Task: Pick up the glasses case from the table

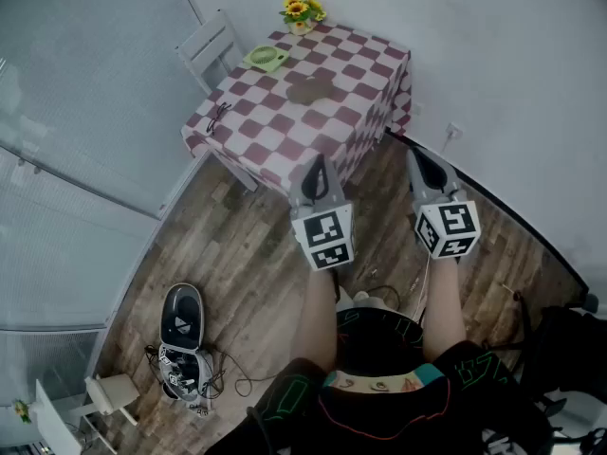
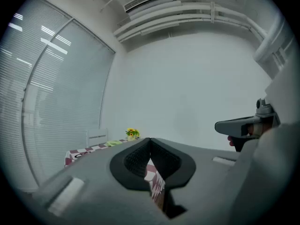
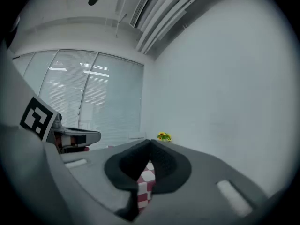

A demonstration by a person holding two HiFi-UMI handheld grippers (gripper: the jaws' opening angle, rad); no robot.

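The brown glasses case (image 1: 310, 91) lies near the middle of a small table with a red and white checked cloth (image 1: 353, 76), far ahead of me in the head view. My left gripper (image 1: 319, 167) is held level in the air before the table's near edge, well short of the case, jaws shut with nothing between them. My right gripper (image 1: 418, 157) hovers beside the table's right corner, also shut and empty. In the left gripper view the jaws of the left gripper (image 2: 150, 140) meet at the tip. The right gripper (image 3: 150, 142) shows the same in its own view.
On the table stand a green plate (image 1: 266, 58), a pot of yellow flowers (image 1: 302, 11) and black spectacles (image 1: 219, 118). A white chair (image 1: 211, 47) is behind it. A black and white device (image 1: 180, 320) with cables lies on the wooden floor at left.
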